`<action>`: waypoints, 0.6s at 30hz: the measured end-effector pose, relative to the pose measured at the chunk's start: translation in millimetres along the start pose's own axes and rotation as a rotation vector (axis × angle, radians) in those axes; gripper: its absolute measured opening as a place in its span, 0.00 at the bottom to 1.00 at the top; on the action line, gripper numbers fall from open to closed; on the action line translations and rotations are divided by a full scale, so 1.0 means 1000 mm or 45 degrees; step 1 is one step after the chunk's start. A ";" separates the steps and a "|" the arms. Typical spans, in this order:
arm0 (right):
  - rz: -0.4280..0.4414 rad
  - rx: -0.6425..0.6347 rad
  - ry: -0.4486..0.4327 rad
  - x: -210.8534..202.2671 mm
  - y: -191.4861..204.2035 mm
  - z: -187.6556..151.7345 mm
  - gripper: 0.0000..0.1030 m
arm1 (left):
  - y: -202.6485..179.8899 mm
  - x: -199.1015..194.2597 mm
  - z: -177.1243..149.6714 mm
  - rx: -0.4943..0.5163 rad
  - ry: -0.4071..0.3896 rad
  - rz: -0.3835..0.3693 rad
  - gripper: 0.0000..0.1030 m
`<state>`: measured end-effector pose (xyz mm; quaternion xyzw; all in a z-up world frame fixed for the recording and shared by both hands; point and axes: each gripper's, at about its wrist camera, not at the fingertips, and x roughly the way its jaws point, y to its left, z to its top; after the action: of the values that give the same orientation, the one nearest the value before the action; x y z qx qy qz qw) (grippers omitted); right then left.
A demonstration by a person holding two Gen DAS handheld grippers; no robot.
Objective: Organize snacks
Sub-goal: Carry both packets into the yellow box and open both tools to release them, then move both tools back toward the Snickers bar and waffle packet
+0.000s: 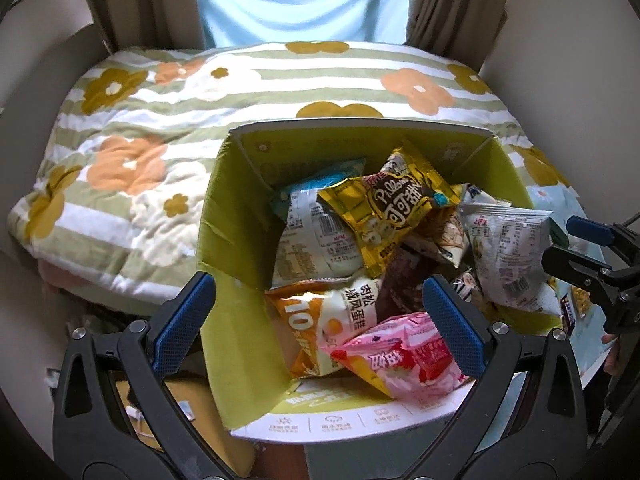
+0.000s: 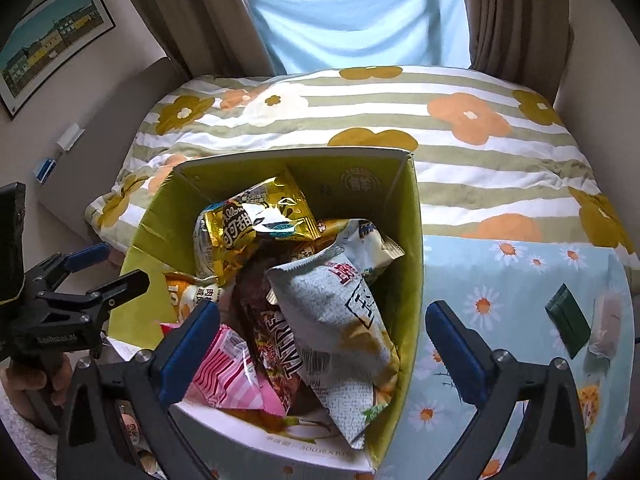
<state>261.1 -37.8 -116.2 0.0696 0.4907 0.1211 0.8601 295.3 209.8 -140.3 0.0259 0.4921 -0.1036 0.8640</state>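
An open cardboard box [image 1: 236, 216] with a green inside stands in front of me, and it also shows in the right wrist view [image 2: 408, 248]. It holds several snack packets: a gold one [image 1: 384, 208] on top, an orange-white one [image 1: 320, 320], a pink one [image 1: 404, 356] and a grey-white one [image 2: 340, 320] leaning at the right wall. My left gripper [image 1: 320, 320] is open and empty above the box's near side. My right gripper [image 2: 320, 344] is open and empty above the box. In the left wrist view the right gripper [image 1: 576, 248] is beside the grey-white packet [image 1: 508, 256].
A striped floral quilt [image 1: 160, 128] covers the bed behind the box. A light blue daisy cloth [image 2: 520, 280] lies right of the box with a dark green packet [image 2: 568, 320] on it. Curtains and a window are at the back.
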 end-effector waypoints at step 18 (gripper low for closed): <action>-0.091 0.058 -0.093 -0.051 -0.004 -0.023 0.99 | -0.047 -0.028 -0.009 0.077 -0.048 -0.158 1.00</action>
<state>217.3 -55.6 -86.8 0.0761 0.4637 0.0763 0.8794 263.9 169.1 -118.6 0.0196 0.4731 -0.1721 0.8638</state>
